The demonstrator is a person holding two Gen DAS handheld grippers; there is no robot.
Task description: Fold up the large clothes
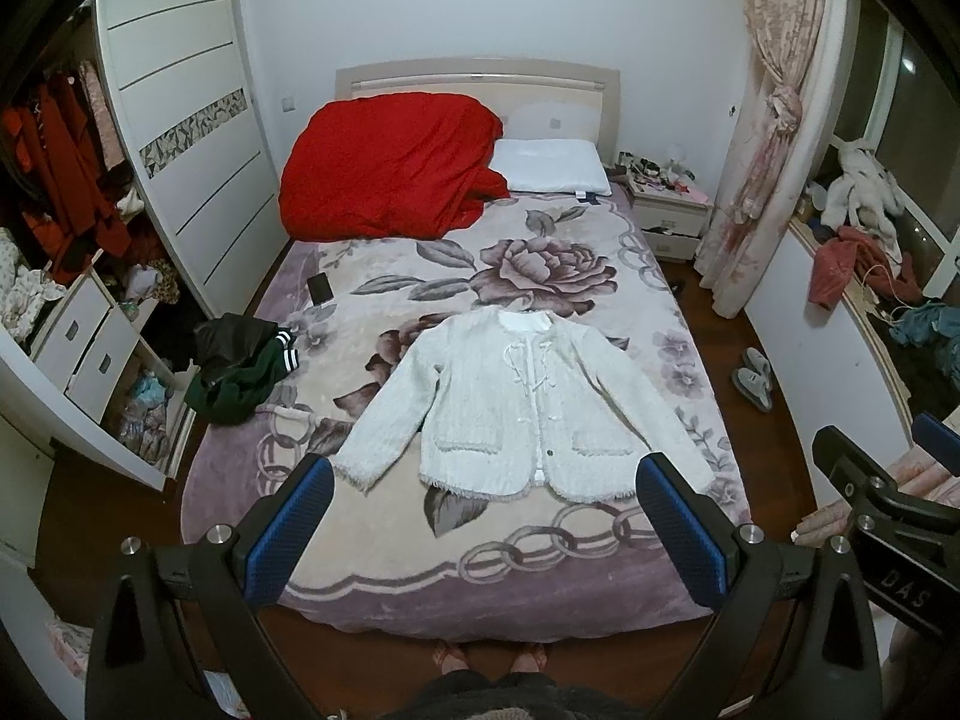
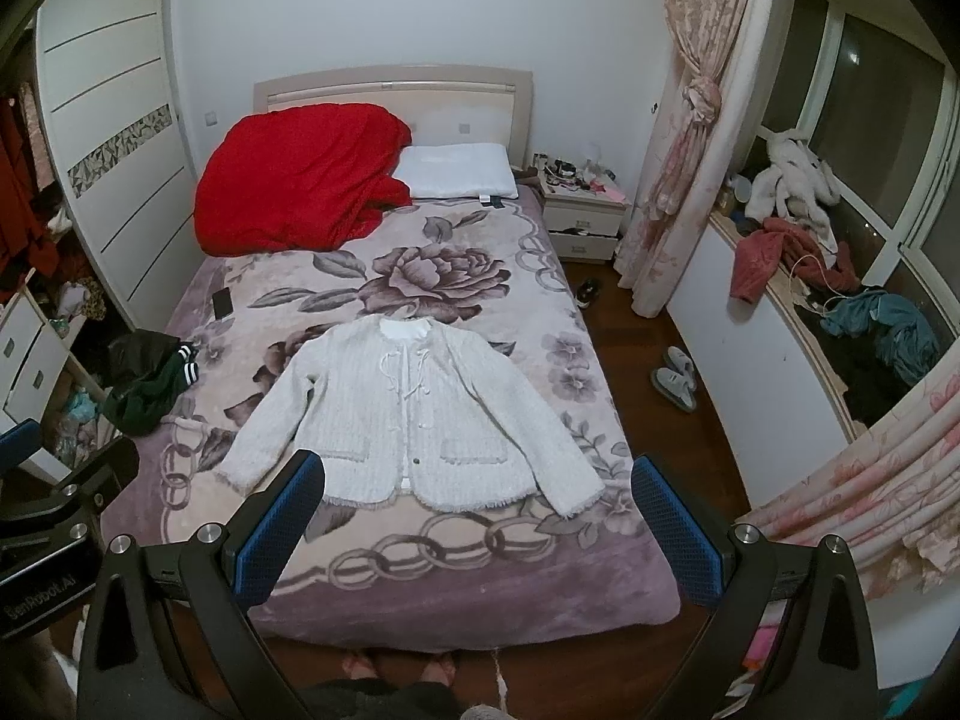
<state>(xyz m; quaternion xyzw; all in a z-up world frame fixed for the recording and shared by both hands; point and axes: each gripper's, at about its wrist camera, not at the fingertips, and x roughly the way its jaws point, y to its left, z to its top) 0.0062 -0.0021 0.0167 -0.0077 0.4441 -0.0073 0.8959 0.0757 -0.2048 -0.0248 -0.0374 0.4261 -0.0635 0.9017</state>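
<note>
2 black grippers with blue padded fingers are held high above the foot of the bed, and both have the jaws wide apart and hold nothing: the left gripper (image 1: 485, 510) and the right gripper (image 2: 477, 507). The white fuzzy tweed jacket with fringe on the hem (image 1: 522, 414) lies flat and face up on the purple blanket with the big rose pattern (image 1: 372, 564), near the foot end, with its collar toward the white pillow (image 1: 549, 174) and its 2 sleeves spread out to the sides. Nothing is folded yet, I think, so the step in hand is to come down and take the first sleeve. To do it well, I would pinch each sleeve close to the cuff, catching only the jacket and not the thick blanket under it, then lay the sleeve across the chest without pulling the body crooked. The fabric looks thick and soft, so the grip should be deep. The dark green garment with white stripes (image 1: 240, 378) at the left edge of the bed lies well apart and should not disturb.
</note>
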